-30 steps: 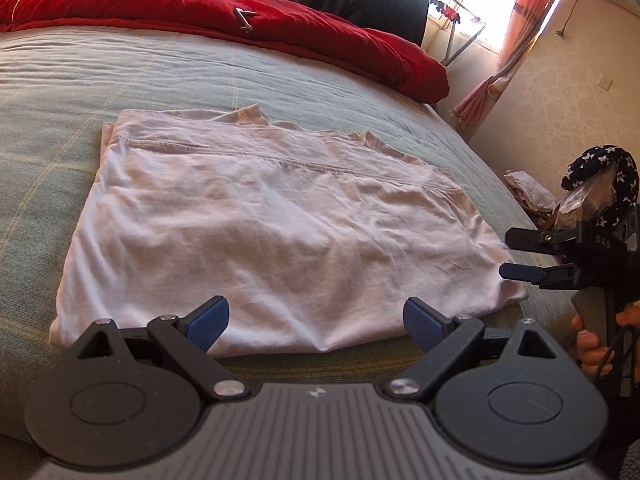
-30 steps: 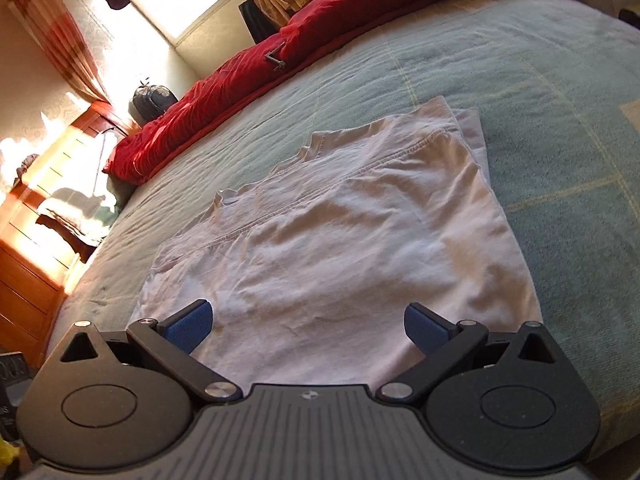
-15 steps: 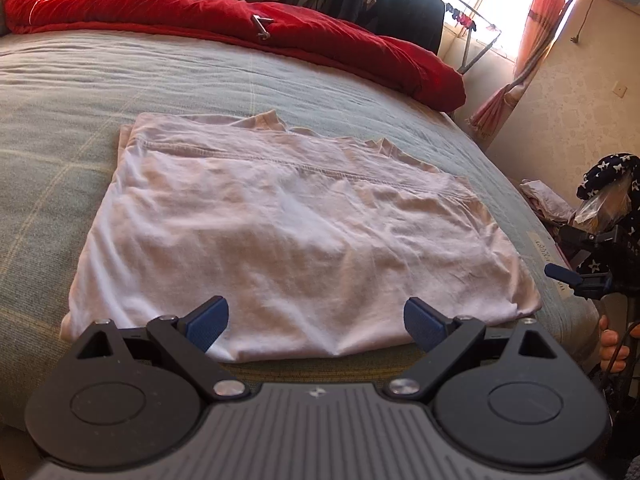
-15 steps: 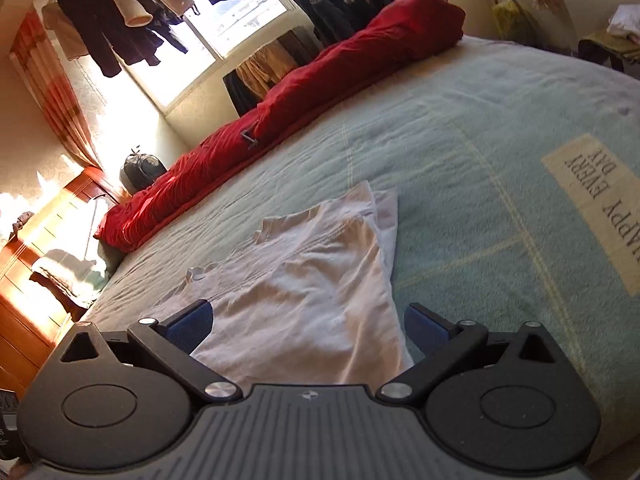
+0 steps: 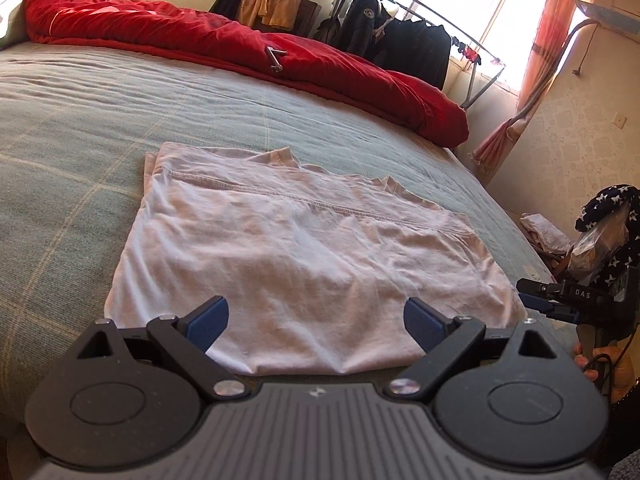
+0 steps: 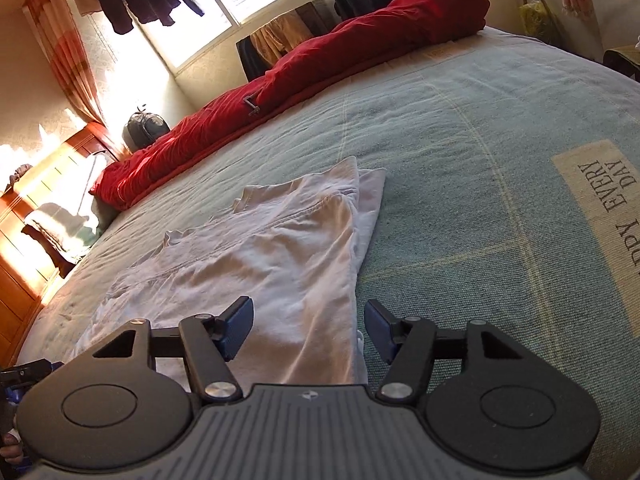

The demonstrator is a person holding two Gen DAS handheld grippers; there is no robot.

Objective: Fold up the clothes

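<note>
Jaws on your right gripper were closing, with the near right corner of the shirt between the pads but not yet pinched; those on your left gripper stood wide and released, poised over the shirt's near edge with nothing gripped. That shirt lay flat and partly folded on the bed, near its front edge, with the red quilt well apart along the far side. To do this step well, you needed to finish the right grip low on the corner, catching every layer of the stacked edge rather than only the top one, since a second layer showed along the right side. Your left pads wanted the matching corner at the near left, not the middle of the hem, so both corners could rise together. A grip too shallow would likely have let the cloth slip and skewed the fold.
</note>
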